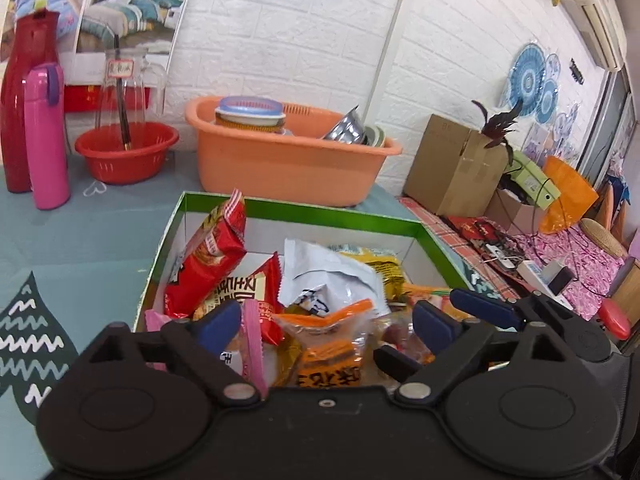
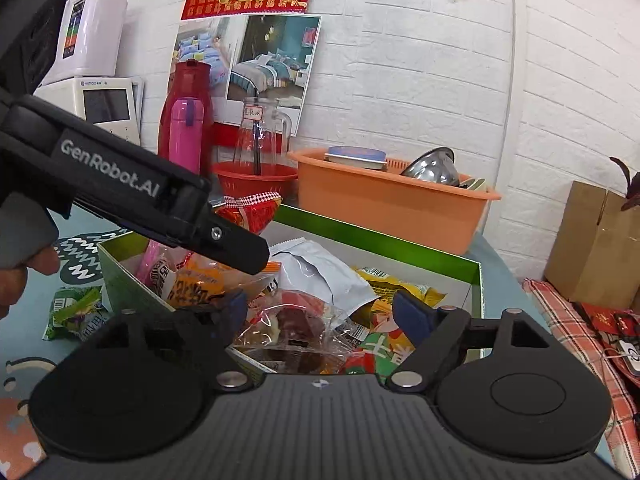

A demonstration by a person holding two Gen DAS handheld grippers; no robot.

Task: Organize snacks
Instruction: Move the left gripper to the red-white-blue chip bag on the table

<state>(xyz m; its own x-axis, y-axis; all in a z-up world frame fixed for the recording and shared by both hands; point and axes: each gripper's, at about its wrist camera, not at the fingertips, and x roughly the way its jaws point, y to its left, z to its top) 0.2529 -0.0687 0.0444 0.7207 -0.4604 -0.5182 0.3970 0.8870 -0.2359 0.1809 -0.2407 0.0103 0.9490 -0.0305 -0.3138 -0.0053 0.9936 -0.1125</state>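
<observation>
On the counter's far left edge stand a red jug and a pink flask, touching side by side. Next along the back edge sits a red basin with a glass pitcher in it, then an orange tub of dishes.

In front of the tub lies the green-rimmed box, heaped with snacks: a red chip bag leaning in its left corner, a white pouch in the middle, a yellow packet toward the right. A green packet lies on the counter outside the box's left wall (only the right wrist view shows it).

The left gripper hangs over the box's near edge, released, its fingers apart on either side of an orange-labelled clear bag. The right gripper is released too, spread above a clear packet of dark sweets at the near right corner.
</observation>
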